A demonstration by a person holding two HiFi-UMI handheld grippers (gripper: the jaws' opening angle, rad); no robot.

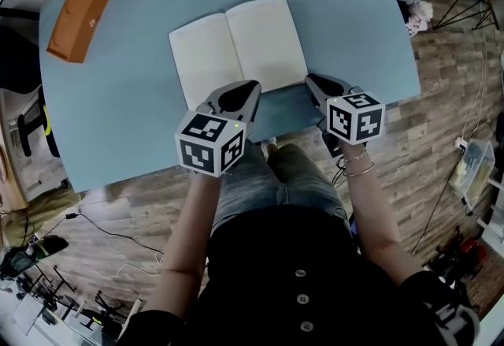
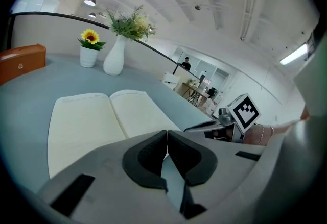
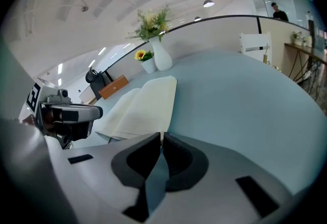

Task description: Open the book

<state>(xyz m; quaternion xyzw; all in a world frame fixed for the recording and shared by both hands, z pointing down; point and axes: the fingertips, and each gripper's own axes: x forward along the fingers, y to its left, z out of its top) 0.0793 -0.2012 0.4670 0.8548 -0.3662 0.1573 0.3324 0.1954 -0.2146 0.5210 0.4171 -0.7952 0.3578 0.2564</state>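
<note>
The book (image 1: 236, 47) lies open flat on the blue table (image 1: 142, 100), showing two blank cream pages (image 2: 102, 116) (image 3: 140, 105). My left gripper (image 1: 250, 89) hovers at the book's near left corner, jaws shut and empty. My right gripper (image 1: 312, 81) sits just off the book's near right corner, also shut with nothing held. In the left gripper view the tips (image 2: 166, 132) meet over the page's near edge. From the right gripper view the tips (image 3: 161, 136) point along the book's right side, and the left gripper (image 3: 66, 113) shows at the left.
An orange box (image 1: 79, 19) lies at the table's far left. A white vase of flowers (image 2: 116, 52) and a small sunflower pot (image 2: 89, 49) stand at the far edge. The table's near edge runs just under both grippers, above the person's lap.
</note>
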